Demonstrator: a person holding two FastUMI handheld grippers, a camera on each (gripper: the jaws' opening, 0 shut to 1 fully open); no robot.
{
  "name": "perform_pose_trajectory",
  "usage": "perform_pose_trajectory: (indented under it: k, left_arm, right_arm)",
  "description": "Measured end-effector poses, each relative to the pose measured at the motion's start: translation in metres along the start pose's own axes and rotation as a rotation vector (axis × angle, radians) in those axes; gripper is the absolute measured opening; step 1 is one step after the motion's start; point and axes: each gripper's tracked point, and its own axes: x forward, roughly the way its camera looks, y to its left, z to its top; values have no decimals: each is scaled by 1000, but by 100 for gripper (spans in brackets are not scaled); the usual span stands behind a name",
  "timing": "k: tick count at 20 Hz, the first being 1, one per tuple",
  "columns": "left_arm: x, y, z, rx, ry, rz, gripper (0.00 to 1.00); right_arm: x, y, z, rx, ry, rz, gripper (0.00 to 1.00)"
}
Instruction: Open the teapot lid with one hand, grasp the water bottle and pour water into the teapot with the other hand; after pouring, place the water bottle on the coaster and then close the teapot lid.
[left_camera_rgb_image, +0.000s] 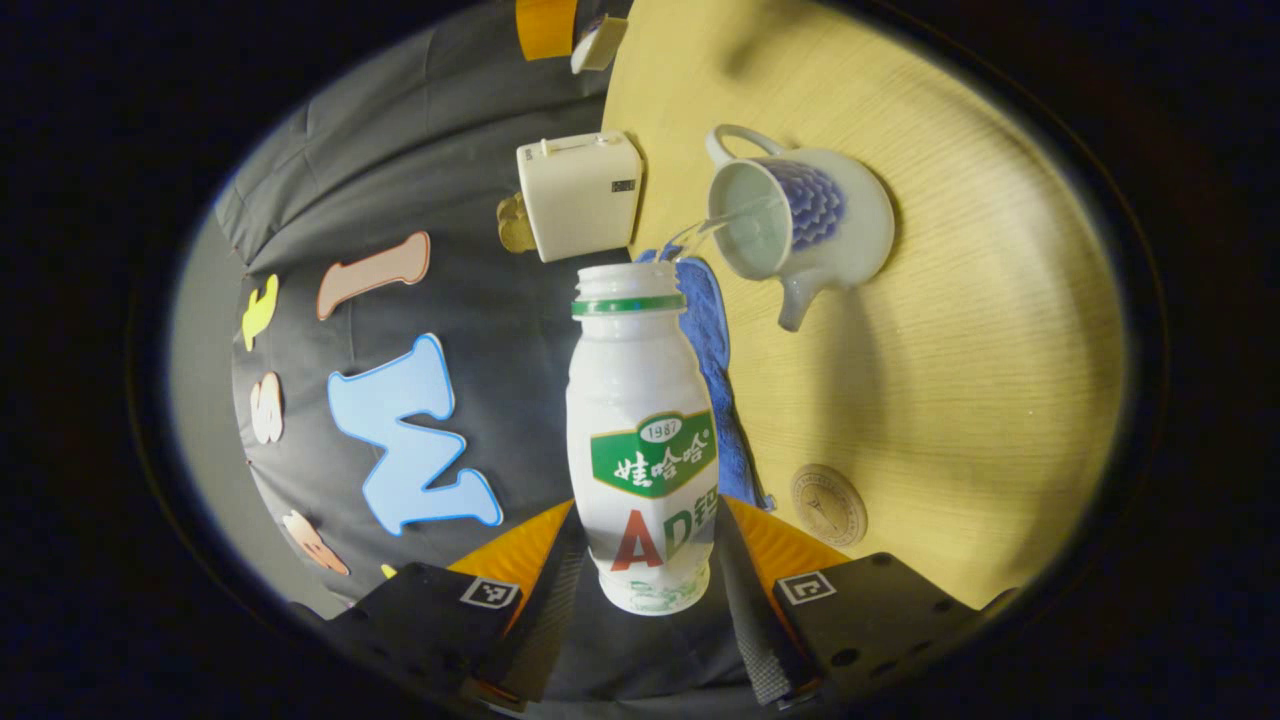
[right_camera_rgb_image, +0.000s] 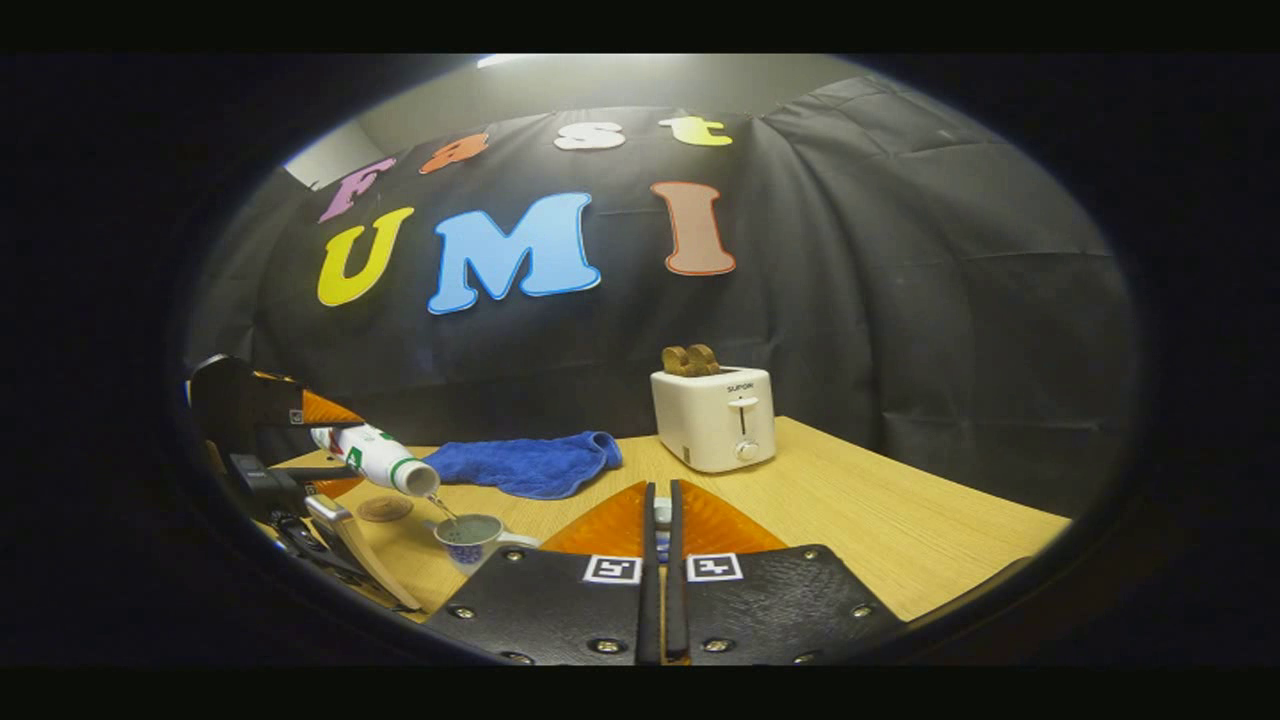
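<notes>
My left gripper (left_camera_rgb_image: 650, 512) is shut on a white water bottle (left_camera_rgb_image: 640, 400) with a green label, uncapped and tipped over. A thin stream of water runs from its mouth into the open white and blue teapot (left_camera_rgb_image: 800, 220) on the wooden table. In the right gripper view the same bottle (right_camera_rgb_image: 375, 455) leans over the teapot (right_camera_rgb_image: 470, 530), with the round coaster (right_camera_rgb_image: 385, 509) just behind. The coaster (left_camera_rgb_image: 828, 505) lies bare. My right gripper (right_camera_rgb_image: 660, 500) is raised off to the side, its fingers nearly together on a small white and blue piece, the teapot lid (right_camera_rgb_image: 658, 520).
A blue cloth (right_camera_rgb_image: 530, 462) lies crumpled at the back of the table (right_camera_rgb_image: 900, 520). A white toaster (right_camera_rgb_image: 715, 415) with bread in its slots stands beside it. In the left gripper view the cloth (left_camera_rgb_image: 715, 380) sits under the bottle, near the toaster (left_camera_rgb_image: 580, 195).
</notes>
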Motion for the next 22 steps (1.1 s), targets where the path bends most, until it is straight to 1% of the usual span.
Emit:
perform_pose_trajectory:
  k: [1,2,4,8,9,12,13,17,22]
  left_arm:
    - [0,0,0,3,-1,5,73]
    - [0,0,0,7,-1,6,84]
    - [1,1,0,19,-1,11,73]
    - [-1,1,2,24,-4,19,73]
    - [0,2,2,24,-4,22,73]
    - [-1,2,4,39,-4,30,84]
    - [0,2,3,42,-4,32,79]
    - [0,2,6,47,-6,37,73]
    - [0,1,7,54,-10,39,73]
  right_arm:
    - [0,-1,0,0,-1,-1,2]
    - [0,-1,0,0,-1,-2,2]
    - [0,-1,0,0,-1,-4,2]
    - [-1,-2,1,2,-5,-6,2]
    - [-2,-2,0,2,-4,-6,0]
    - [-2,-2,1,3,-5,-4,0]
    - [-2,-1,1,3,-5,-4,0]
    - [-3,-2,1,6,-4,-4,0]
    - [-1,-1,0,4,1,0,0]
